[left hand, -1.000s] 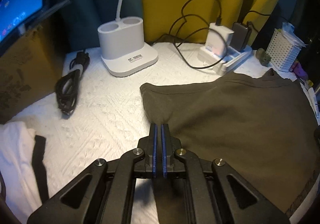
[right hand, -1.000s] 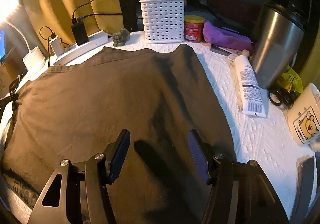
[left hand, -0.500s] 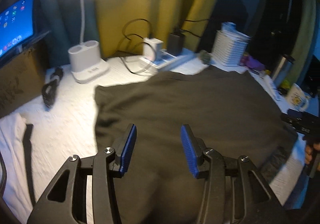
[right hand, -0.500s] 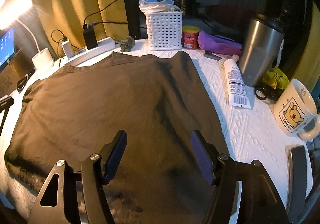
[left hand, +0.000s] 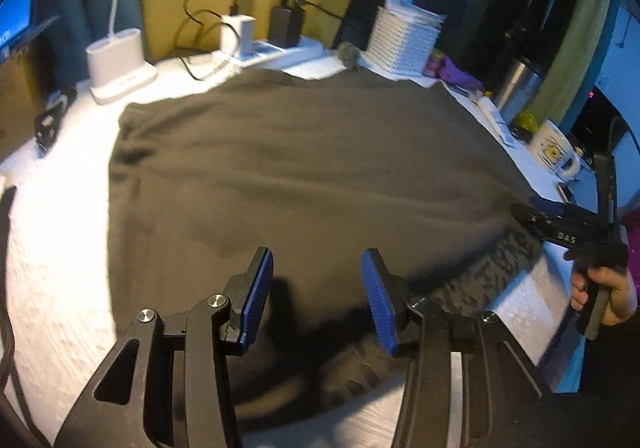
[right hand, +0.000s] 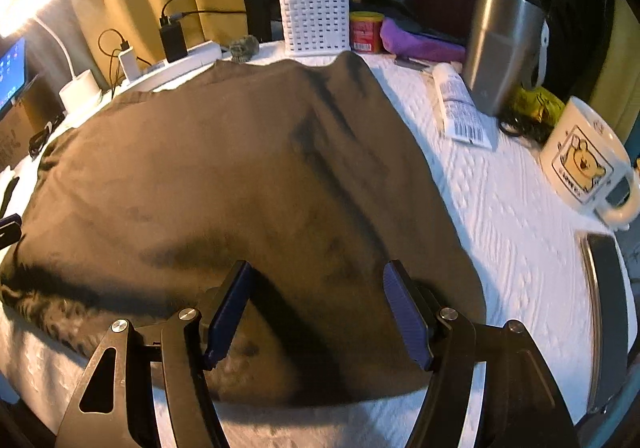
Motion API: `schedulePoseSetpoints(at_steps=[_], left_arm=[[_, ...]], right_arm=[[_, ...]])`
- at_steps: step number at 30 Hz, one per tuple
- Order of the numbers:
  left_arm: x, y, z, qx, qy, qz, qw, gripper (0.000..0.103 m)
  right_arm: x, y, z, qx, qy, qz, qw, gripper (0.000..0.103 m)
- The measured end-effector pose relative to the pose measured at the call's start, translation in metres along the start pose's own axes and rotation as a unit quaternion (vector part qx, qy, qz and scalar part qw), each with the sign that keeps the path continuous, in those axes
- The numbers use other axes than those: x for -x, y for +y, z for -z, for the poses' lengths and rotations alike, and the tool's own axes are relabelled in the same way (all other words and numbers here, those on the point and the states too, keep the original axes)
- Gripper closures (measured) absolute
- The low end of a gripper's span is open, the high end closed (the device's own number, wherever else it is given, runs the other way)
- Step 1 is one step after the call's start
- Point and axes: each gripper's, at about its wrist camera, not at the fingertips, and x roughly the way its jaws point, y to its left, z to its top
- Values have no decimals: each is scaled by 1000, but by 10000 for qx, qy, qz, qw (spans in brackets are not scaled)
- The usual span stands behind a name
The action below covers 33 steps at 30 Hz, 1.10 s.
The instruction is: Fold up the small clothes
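A dark olive garment [left hand: 304,168] lies spread flat on the white textured table cover [left hand: 56,232], and its printed near hem hangs over the front edge. My left gripper [left hand: 316,260] hovers open above the garment's near part with nothing between its blue pads. In the right wrist view the same garment [right hand: 240,168] fills the middle. My right gripper [right hand: 318,268] stands open over its near right part, holding nothing. The right gripper's body [left hand: 568,232] and the hand [left hand: 604,288] holding it show at the right of the left wrist view.
Along the back stand a white lamp base [left hand: 120,64], a power strip with chargers [left hand: 272,44] and a white basket [right hand: 316,20]. On the right are a steel tumbler [right hand: 504,44], a tube [right hand: 456,104], a mug [right hand: 584,164] and a dark flat device [right hand: 604,312]. A cable bundle [left hand: 50,120] lies far left.
My left gripper let go of the garment's left edge, opened, and swung back toward the near hem. My right gripper drew back toward the front edge and opened slightly wider.
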Motion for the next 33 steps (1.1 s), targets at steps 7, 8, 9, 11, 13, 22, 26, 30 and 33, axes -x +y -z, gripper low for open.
schedulePoseSetpoints(at_steps=[7, 8, 9, 11, 13, 22, 26, 30, 33], left_arm=[[-3, -53, 19, -721, 200, 622, 9953, 55], [-6, -57, 21, -799, 256, 635, 9945, 50], [-8, -60, 22, -819, 300, 649, 9941, 48], [-14, -67, 26, -862, 421, 708, 9929, 45], [-17, -76, 30, -1035, 497, 684, 9910, 41], [-36, -112, 47, -2067, 557, 121, 9767, 27], [-40, -109, 44, -1965, 436, 62, 9795, 33], [-37, -110, 39, -1901, 309, -15, 9813, 91], [-33, -114, 46, -1932, 314, -106, 9806, 99]], right_arm=[[17, -20, 20, -120, -13, 172, 9998, 33], [19, -25, 23, -176, -14, 213, 9996, 33], [21, -29, 25, -223, -19, 238, 9995, 33], [25, -39, 29, -359, -50, 253, 9990, 33], [29, -47, 32, -506, -48, 397, 9979, 33], [36, -69, 44, -864, -8, 502, 9950, 33], [40, -66, 44, -858, -83, 439, 9953, 33], [35, -62, 45, -830, -42, 356, 9959, 33], [35, -60, 46, -763, -44, 346, 9965, 33]])
